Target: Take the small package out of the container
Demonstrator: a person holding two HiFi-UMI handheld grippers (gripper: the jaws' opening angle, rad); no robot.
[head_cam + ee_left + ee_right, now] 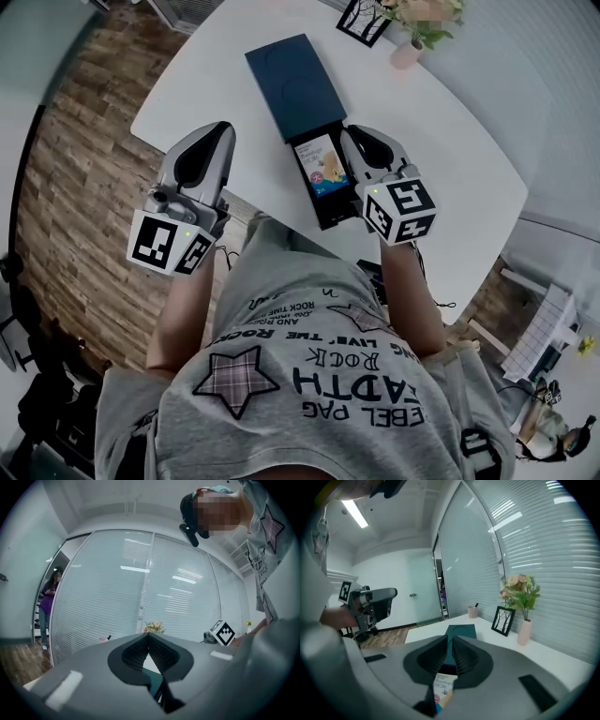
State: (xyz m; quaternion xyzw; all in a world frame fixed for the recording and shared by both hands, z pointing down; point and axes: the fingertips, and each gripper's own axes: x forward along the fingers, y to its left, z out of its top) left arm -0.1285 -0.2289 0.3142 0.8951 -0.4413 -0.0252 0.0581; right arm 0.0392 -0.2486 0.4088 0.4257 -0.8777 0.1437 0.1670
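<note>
Container [292, 82]: flat dark-blue box with a faint ring on its lid, lying flat on the white surface [450, 141]. Its black inner tray [330, 214] stands slid out from the container's near end. Small package [318, 168]: pale with a printed face and a blue lower band, lying flat and face up in that tray.

In the right gripper view the right tongs [451, 638] hide most of the small package [444, 686], and its fine print is unreadable.
</note>
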